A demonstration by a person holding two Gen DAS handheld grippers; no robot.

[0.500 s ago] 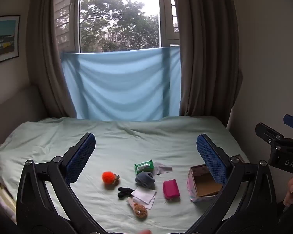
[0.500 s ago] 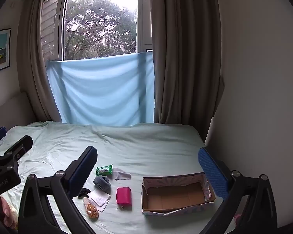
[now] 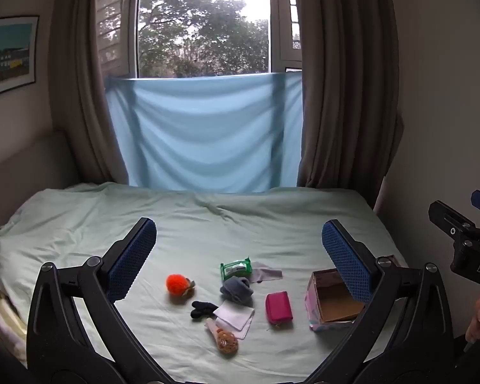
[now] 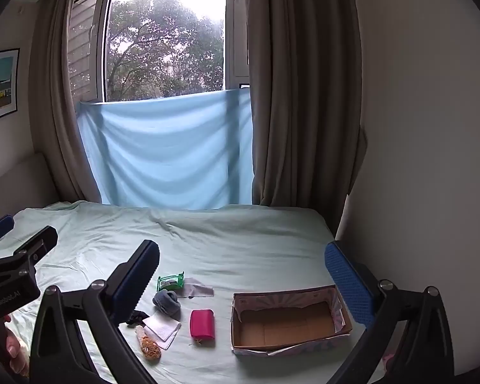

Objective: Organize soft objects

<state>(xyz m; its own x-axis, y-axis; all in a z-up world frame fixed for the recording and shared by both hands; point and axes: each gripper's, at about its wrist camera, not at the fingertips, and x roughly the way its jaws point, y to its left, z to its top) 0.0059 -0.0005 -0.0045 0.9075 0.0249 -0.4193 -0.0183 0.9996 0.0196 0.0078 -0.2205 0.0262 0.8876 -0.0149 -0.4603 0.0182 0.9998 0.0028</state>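
Note:
Small soft things lie on the pale green bed sheet (image 3: 208,224): an orange pom-pom toy (image 3: 177,284), a green wipes pack (image 3: 235,267), a grey rolled sock (image 3: 236,289), a black sock (image 3: 203,308), white folded cloths (image 3: 235,316), a brown knitted toy (image 3: 225,339) and a pink pouch (image 3: 278,307). An open cardboard box (image 4: 288,318) stands empty to their right. My left gripper (image 3: 240,256) is open, above and short of the pile. My right gripper (image 4: 241,275) is open, above the box and pouch (image 4: 202,323).
A light blue sheet (image 3: 204,134) hangs under the window between brown curtains (image 3: 339,96). A wall (image 4: 432,160) runs along the bed's right side. A framed picture (image 3: 8,54) hangs on the left wall. Folded bedding (image 3: 3,316) shows at the bed's left edge.

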